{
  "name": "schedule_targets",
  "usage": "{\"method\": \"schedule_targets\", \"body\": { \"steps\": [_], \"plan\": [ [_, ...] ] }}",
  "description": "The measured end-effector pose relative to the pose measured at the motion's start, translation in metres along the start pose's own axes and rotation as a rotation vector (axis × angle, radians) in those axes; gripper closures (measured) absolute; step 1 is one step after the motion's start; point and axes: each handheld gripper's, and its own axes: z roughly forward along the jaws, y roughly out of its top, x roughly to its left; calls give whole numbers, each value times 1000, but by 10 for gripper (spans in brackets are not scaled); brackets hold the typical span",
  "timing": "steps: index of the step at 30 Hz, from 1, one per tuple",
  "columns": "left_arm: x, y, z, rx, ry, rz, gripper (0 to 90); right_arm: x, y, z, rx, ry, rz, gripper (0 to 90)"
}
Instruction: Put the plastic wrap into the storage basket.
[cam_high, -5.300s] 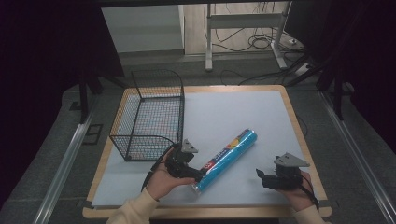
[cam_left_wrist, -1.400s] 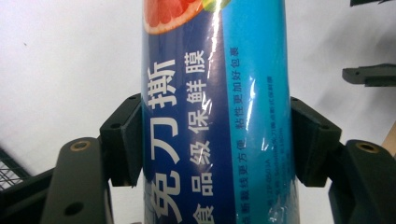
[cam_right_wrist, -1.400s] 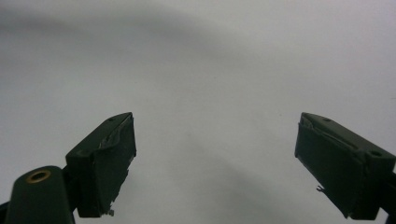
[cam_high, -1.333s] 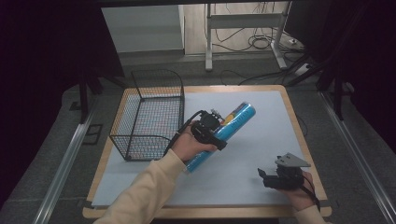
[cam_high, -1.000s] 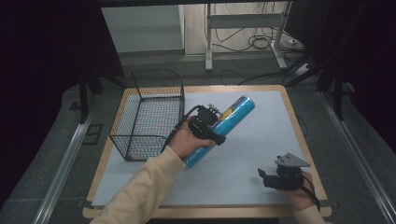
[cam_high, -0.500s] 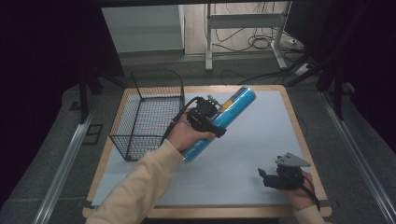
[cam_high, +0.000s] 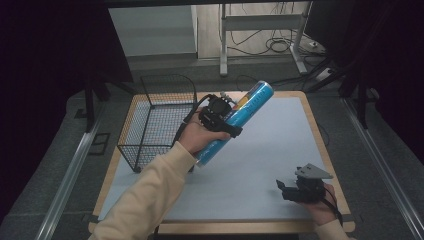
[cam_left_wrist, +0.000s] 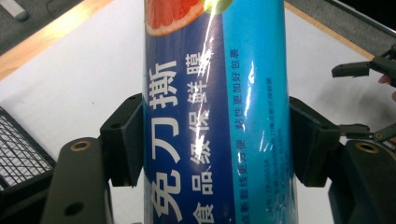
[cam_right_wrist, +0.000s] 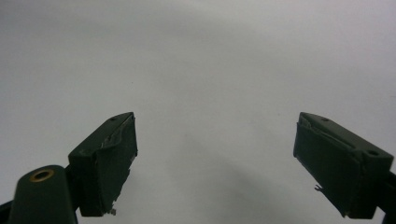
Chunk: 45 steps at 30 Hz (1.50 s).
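- Roll (cam_high: 235, 121), blue, clamped mid-length by left gripper (cam_high: 218, 116); jaws pressed on both sides in left gripper view (cam_left_wrist: 215, 116).
- Held off the mat (cam_high: 280, 140), tilted, top end up and away, just beside basket (cam_high: 157, 120); likely headed into basket, judging by position.
- Mid-length grip probably for balance.
- Right gripper (cam_high: 301, 187) low on mat near corner, jaws wide apart, nothing between; looks parked.
- Count: one roll, one basket, two grippers, one mat.
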Motion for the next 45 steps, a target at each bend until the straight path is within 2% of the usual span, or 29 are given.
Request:
{"method": "schedule_targets", "body": {
  "steps": [5, 10, 13, 24, 31, 34, 45],
  "plan": [
    [6, 6, -5, -12, 11, 7, 318, -1, 0, 0, -5, -4, -3, 141],
    [13, 10, -9, -34, 29, -10, 318, -1, 0, 0, -1, -1, -1, 144],
    [16, 11, -10, -35, 40, -6, 318, -1, 0, 0, -2, -4, -2, 144],
    [35, 11, -10, -39, 76, -38, 318, -2, 0, 1, -1, -6, -3, 146],
    [44, 12, -10, -32, 100, -41, 318, -2, -1, 1, 0, -9, -5, 147],
    [52, 13, -10, -36, 111, -61, 318, -2, -1, 1, 0, -8, -3, 147],
    [69, 18, -13, -38, 164, -59, 318, -3, -1, 1, 0, -13, -2, 148]
  ]
}}
